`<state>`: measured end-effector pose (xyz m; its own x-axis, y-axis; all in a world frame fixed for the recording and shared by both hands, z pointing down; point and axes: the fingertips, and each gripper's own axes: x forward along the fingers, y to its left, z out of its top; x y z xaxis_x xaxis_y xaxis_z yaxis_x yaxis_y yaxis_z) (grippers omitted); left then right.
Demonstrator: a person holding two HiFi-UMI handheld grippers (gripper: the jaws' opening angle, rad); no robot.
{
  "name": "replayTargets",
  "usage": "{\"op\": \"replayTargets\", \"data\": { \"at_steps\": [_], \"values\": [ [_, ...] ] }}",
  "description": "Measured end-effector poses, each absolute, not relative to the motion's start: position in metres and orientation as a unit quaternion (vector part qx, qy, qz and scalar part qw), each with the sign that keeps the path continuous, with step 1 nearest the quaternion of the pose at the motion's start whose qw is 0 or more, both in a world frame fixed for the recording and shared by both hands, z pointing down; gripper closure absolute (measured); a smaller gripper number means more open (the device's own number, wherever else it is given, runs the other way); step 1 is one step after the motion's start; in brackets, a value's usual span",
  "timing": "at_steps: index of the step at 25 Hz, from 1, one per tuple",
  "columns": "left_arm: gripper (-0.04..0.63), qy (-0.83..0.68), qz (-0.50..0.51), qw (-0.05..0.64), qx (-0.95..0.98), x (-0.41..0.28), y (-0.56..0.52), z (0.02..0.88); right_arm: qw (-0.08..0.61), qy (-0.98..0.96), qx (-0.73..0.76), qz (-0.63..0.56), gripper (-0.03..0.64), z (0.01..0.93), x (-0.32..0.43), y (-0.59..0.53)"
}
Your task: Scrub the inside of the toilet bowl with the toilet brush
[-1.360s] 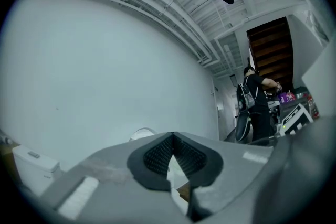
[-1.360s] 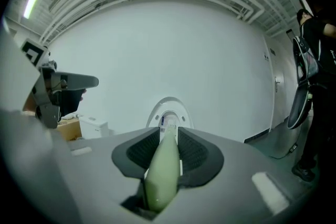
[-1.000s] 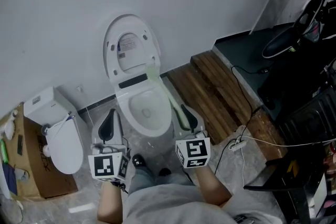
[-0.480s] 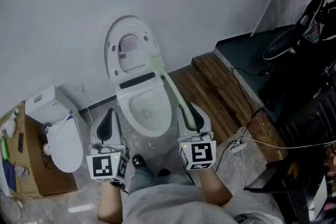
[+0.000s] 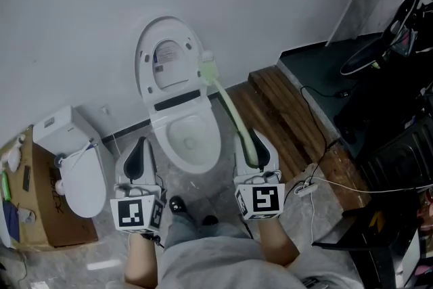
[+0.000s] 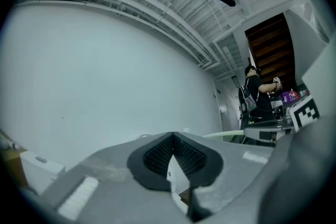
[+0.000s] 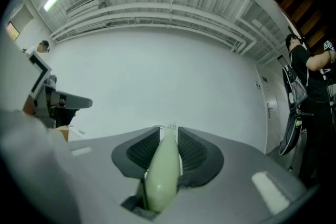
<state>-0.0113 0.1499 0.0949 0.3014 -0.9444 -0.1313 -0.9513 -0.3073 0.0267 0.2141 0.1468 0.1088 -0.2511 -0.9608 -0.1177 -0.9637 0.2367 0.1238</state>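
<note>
Pale-green toilet brush (image 5: 226, 105), clamped in the right gripper (image 5: 247, 140), pokes past the toilet bowl (image 5: 157, 135) at one o'clock; lowered carelessly, its head may strike the bowl's edge. The left gripper (image 5: 140, 149) has its jaws together, empty.

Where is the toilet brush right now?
In the head view, the toilet brush is held by the right gripper, its bristle head up beside the right edge of the open lid, not inside the bowl.

Toilet brush (image 5: 230, 112) pale green. Toilet (image 5: 157, 135) white. Marker cubes (image 5: 260, 201) b/w squares. Pads (image 7: 195, 152) black, ribbed. Wood step (image 5: 284, 118) R of toilet: dk brown, plank lines. Cardboard box (image 5: 47, 213) L of toilet: tan.
</note>
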Motion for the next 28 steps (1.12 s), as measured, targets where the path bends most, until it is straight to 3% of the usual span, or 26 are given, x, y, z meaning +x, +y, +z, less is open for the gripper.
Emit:
{"op": "replayTargets", "data": {
  "at_steps": [28],
  "values": [
    [0.592,0.596,0.048,0.027,-0.801,-0.009,0.144,0.099,0.028,0.793,-0.603,0.083,0.511,0.101,0.214,0.135]
  ]
}}
